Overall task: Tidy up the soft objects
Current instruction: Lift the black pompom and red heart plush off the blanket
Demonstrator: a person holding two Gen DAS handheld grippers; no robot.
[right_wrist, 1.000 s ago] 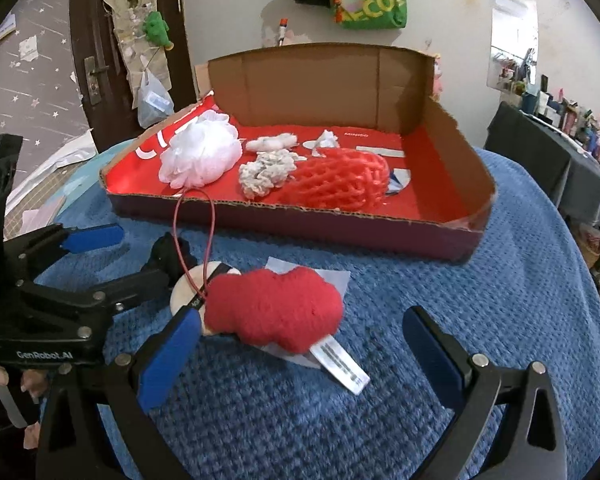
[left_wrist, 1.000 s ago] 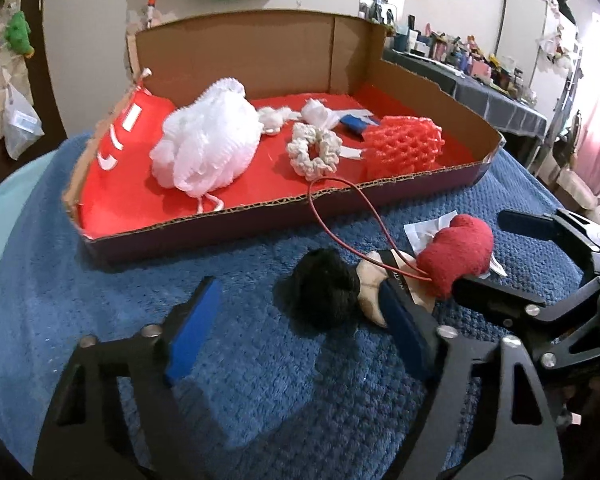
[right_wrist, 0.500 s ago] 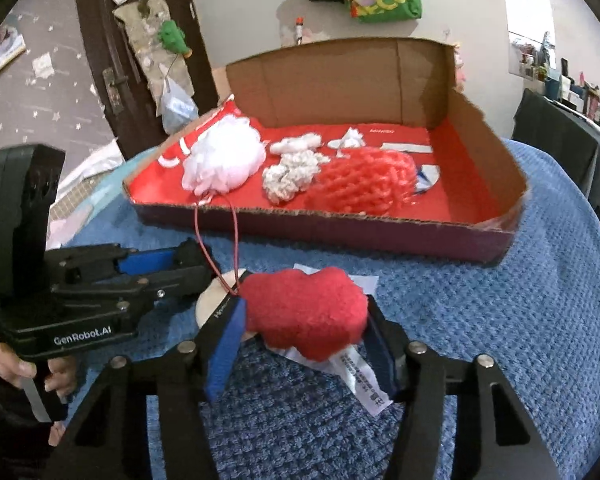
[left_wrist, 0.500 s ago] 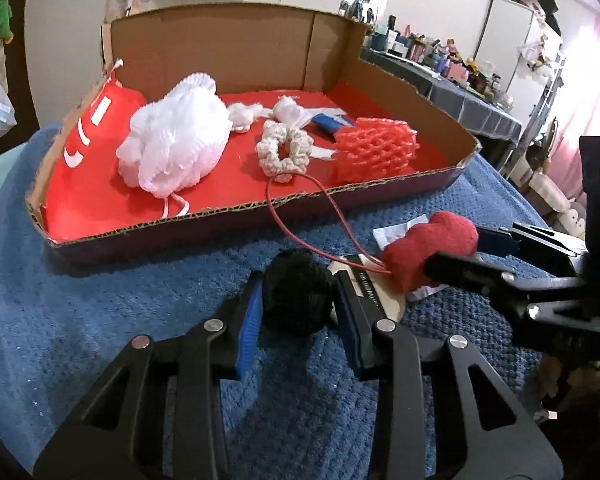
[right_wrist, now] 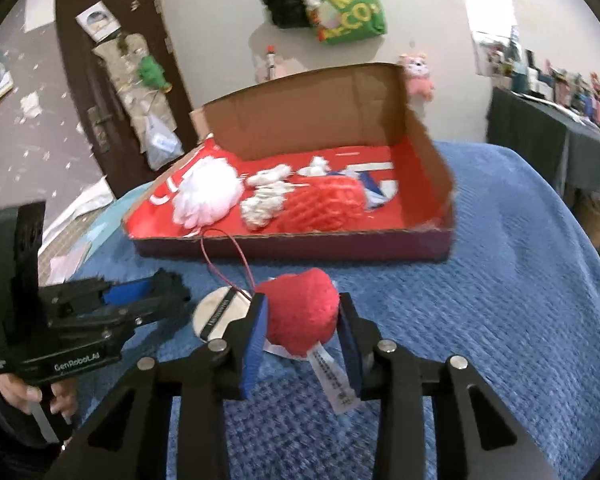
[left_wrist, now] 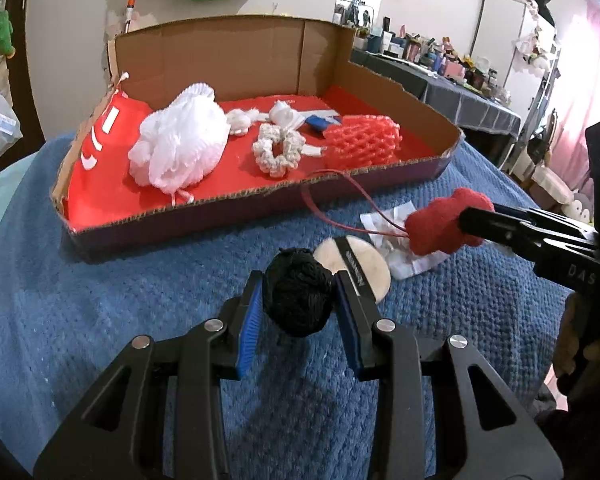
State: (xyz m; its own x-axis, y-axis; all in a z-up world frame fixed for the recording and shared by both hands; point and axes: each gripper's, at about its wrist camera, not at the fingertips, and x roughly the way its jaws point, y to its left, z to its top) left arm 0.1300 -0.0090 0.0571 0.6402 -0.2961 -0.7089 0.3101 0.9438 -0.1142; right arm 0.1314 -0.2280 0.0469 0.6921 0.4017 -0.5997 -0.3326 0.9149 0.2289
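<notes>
On the blue knitted cover [left_wrist: 100,300], the black yarn ball [left_wrist: 298,300] is clamped between the blue pads of the left gripper [left_wrist: 298,312]. Just right of it a round cream puff [left_wrist: 370,268] is seen lying flat. Further right, the red plush piece [right_wrist: 302,314] is pinched by the closed right gripper [right_wrist: 302,332], its white tag hanging below. Behind them, the cardboard tray [left_wrist: 236,52] is filled with a white mesh pouf [left_wrist: 180,140], a cream scrunchie [left_wrist: 278,150] and red foam netting [left_wrist: 362,142].
</notes>
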